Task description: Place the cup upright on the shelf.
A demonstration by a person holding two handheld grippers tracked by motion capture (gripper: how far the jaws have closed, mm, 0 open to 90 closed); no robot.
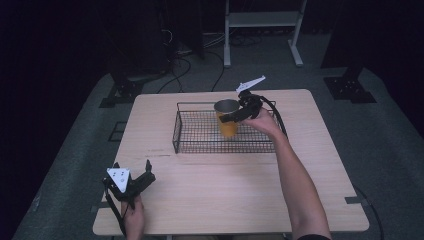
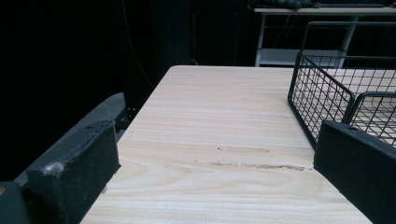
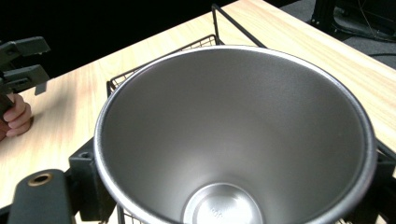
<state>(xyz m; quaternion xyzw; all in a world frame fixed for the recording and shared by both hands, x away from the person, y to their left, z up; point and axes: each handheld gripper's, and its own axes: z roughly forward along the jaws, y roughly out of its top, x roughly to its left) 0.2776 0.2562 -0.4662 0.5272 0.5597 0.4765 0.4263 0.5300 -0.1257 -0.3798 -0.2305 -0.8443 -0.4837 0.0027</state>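
Dark walls and a grey floor sit all around a light wooden table [image 1: 230, 185].

On that table is a black wire basket [image 1: 200, 131], and everything here is told from the basket.

The right claw [image 1: 239, 114] is over the basket, toward its far right side. Its jaws are closed on a cup [image 1: 227, 119], one on each side of the cup. The cup is yellow on the outside and shiny silver inside. It stands straight up inside the basket, so its long way runs up and down. Its open mouth points up. From the right gripper view you look right down into the cup [image 3: 233, 140], past the round rim to the flat silver bottom. I cannot tell if the cup touches the basket floor or hangs just above it. The person's right arm [image 1: 295, 175] reaches from the near edge of the table up to the basket's right end.

The left claw [image 1: 131, 182] is well away from the basket, near the table's front left corner. A hand [image 1: 132, 217] holds it low over the wood. Its jaws are wide apart with nothing between them. In the left gripper view bare table [image 2: 219, 140] shows between the two jaws, and the basket [image 2: 322, 93] corner is off to the right of them.
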